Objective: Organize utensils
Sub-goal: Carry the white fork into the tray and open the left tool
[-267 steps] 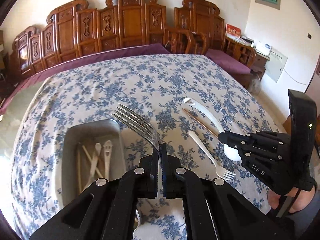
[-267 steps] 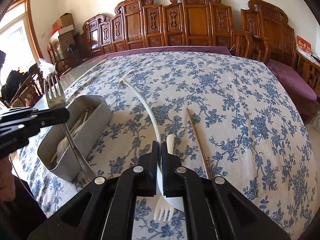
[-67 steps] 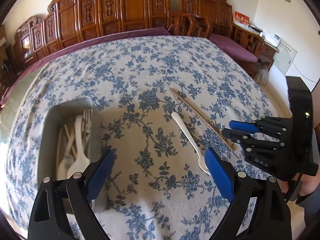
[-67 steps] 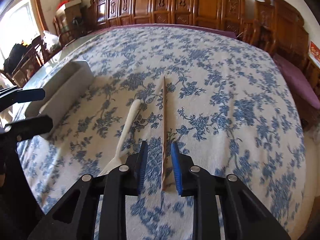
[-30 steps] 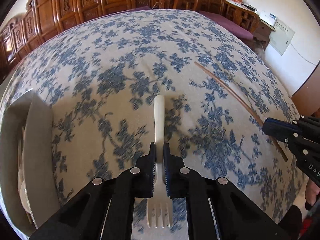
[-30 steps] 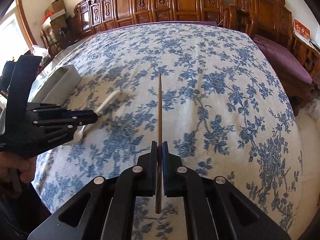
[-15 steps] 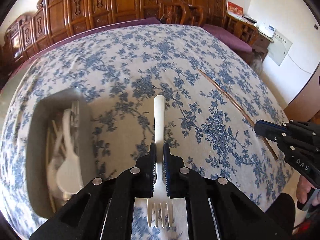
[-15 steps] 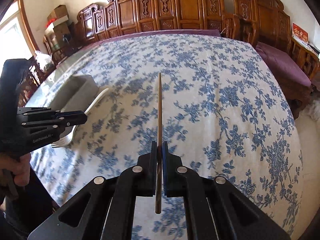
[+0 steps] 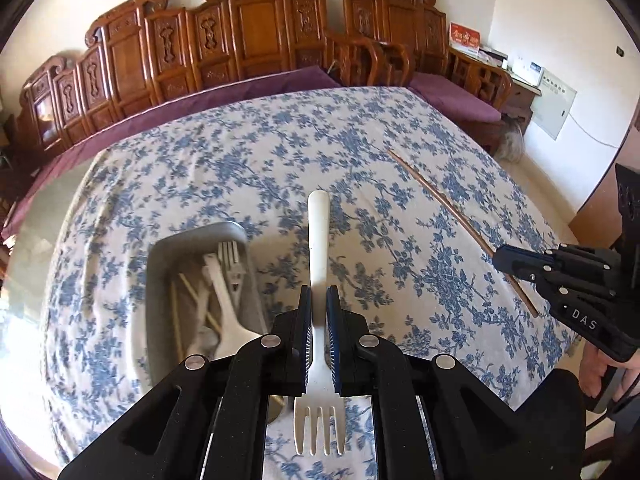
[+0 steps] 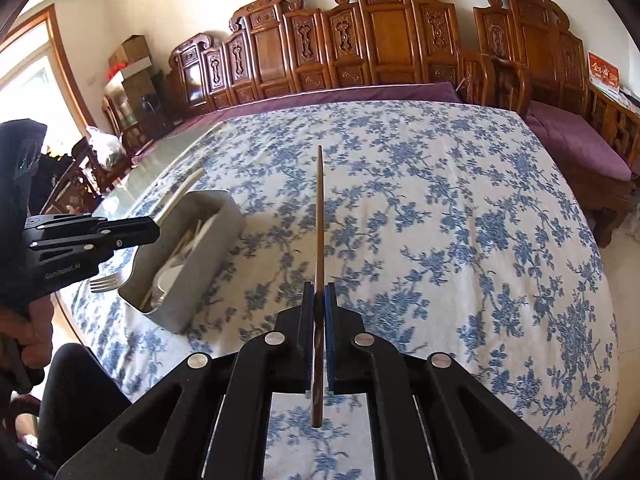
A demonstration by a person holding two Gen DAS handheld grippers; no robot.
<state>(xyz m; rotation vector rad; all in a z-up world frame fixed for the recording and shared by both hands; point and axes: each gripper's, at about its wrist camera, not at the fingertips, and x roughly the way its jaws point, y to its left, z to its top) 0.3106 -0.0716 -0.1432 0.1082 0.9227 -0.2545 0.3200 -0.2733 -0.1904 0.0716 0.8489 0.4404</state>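
My left gripper (image 9: 319, 294) is shut on a white plastic fork (image 9: 318, 236), handle pointing away, tines toward the camera, held above the cloth just right of the grey metal tray (image 9: 160, 252). The tray holds several white utensils, a metal fork and wooden chopsticks. My right gripper (image 10: 319, 290) is shut on a brown wooden chopstick (image 10: 319, 216) that points straight ahead above the table. From the left wrist view, the right gripper (image 9: 502, 258) hangs at the right with the chopstick (image 9: 440, 200) slanting away. In the right wrist view, the left gripper (image 10: 154, 228) hovers by the tray (image 10: 200, 268).
A blue-flowered tablecloth (image 10: 460, 220) covers the table. Carved wooden chairs (image 9: 256, 28) with purple cushions line the far side and right side. A person's hand (image 10: 24, 336) and dark-clad leg are at the near left edge. A wall panel (image 9: 554, 104) is at the right.
Both grippers have risen from the cloth with their loads. The fork has come up and over toward the tray, which now shows more fully. The chopstick is higher above the table.
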